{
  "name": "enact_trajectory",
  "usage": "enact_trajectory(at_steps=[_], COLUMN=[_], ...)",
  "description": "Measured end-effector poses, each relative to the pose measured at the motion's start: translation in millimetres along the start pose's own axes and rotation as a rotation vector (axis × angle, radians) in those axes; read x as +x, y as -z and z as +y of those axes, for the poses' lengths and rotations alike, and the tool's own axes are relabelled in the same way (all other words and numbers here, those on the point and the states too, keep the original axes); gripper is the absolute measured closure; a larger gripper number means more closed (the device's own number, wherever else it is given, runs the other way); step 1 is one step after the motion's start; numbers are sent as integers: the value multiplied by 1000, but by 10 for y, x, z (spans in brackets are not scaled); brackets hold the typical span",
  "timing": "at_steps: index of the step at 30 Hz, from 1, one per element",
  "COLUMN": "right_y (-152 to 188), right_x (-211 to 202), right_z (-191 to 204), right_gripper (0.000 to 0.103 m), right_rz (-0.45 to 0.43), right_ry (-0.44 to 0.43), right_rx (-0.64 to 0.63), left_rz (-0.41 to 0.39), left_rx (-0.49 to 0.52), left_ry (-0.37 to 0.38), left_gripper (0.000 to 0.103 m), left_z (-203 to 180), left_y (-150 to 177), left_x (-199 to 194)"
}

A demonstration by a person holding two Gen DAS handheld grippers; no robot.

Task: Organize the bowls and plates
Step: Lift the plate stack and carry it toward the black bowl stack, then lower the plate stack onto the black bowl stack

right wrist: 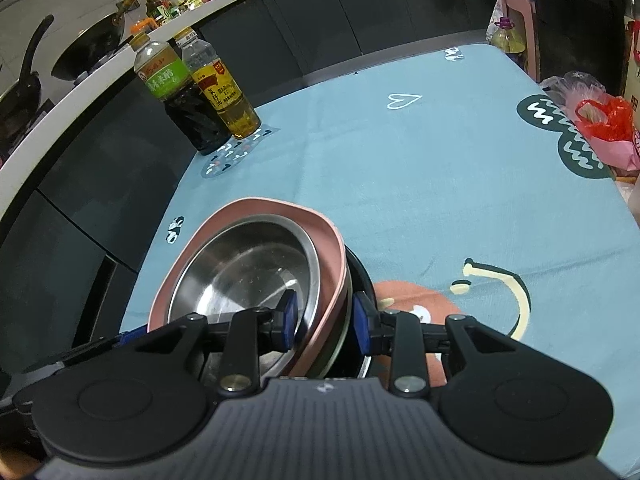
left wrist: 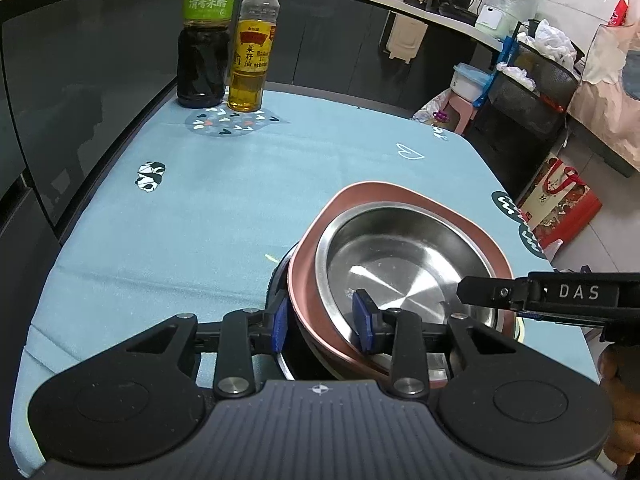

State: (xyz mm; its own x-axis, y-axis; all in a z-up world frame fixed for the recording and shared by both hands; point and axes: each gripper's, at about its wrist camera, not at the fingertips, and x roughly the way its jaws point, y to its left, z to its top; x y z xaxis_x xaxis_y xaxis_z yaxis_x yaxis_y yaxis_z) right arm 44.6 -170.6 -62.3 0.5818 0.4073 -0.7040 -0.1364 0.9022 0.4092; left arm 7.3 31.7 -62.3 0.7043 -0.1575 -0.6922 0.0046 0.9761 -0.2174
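Steel bowl (left wrist: 400, 276) nested in pink plate (left wrist: 404, 196), both tilted over a black pot (left wrist: 280, 280) near the table's (left wrist: 240, 168) front edge, on the blue cloth. Left wrist view only: right gripper's dark finger (left wrist: 496, 292) reaching in from the right side, plus a gift bag (left wrist: 560, 204) on the floor. Right wrist view only: wok (right wrist: 92, 46) on the far counter, red plastic bag (right wrist: 604, 120) past the right edge. Left gripper (left wrist: 325, 322) clamped narrow across the stacked rims, one blue pad inside the bowl. Right gripper (right wrist: 326, 322) likewise pinching the opposite rims. Vinegar bottle (left wrist: 206, 36) and oil bottle (left wrist: 254, 46) touching at the far left corner.
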Motion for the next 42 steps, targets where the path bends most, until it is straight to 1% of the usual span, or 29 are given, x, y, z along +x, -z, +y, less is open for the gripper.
enact_trajectory(at_steps=[2,6,10,13,20,31,35,42], right_y=[1,14,16,25,55,119,118,124], right_x=[5,-6,-46,-84,-125,-100,-83,-37], right_z=[-13,-13,-22,-37,-131,-169,-177,-161], right_gripper=[85,82,78,71,70,69,69,69], right_rz=[2,3,-7,-20,-23,11,20,43], right_ry=[-20,-23,-35,-24,-13,-43,-51,-63], right_rx=[13,23,34,40,78,97,102,84], left_rz=[0,-6,-18,-23,-37,-48,-37,27], left_rx=[-2,-2,2,-9,-31,-53,-73,-140], left_ry=[7,10,3,2,4,20,33,98], left_gripper=[70,67,66,63,61,55,51,48], left_z=[10,24,39,69,130,206,237,327], left_y=[1,-1,-5,-4,7,43,34,18], left_x=[-6,-37,-90,-115,-184,-222,-197,-45])
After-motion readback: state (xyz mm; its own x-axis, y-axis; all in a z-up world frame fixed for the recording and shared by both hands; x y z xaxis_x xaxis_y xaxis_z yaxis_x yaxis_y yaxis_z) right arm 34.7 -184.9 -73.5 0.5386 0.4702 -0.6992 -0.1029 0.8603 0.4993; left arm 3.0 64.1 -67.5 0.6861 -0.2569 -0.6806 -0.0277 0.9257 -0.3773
